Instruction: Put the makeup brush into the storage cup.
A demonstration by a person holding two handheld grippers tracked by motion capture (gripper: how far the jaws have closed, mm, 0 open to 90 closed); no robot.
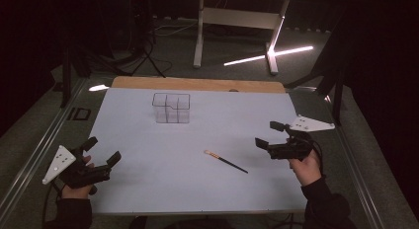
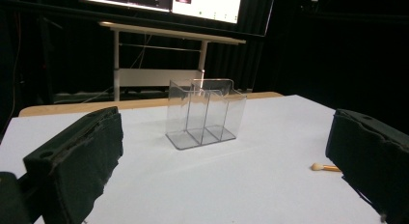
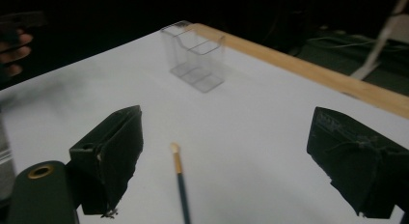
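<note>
A white-topped counter (image 1: 197, 189) with a bare wooden strip along its far edge carries two things under dim light. The larger, a clear plastic organizer (image 1: 171, 108) split into compartments, stands upright near the far edge, left of the middle; the left gripper view shows the same organizer (image 2: 205, 113) straight ahead, and the right gripper view shows it (image 3: 195, 55) by the wooden strip.

A person's two hands come in over the near corners. The left gripper (image 1: 103, 150) hovers above the near left corner, its fingers (image 2: 82, 156) spread wide with nothing between them. The right gripper (image 1: 269, 134) is held near the right edge, its fingers (image 3: 113, 147) likewise released and apart, pointed toward the middle of the counter.

Smallest is a slim makeup brush (image 1: 226, 161) with a dark handle and a pale tip, lying flat on the counter right of the middle, nearer the near edge than the far one, well apart from the organizer. It lies just left of the right gripper, and in the right gripper view the brush (image 3: 178, 171) runs between the open fingers, untouched by either.
</note>
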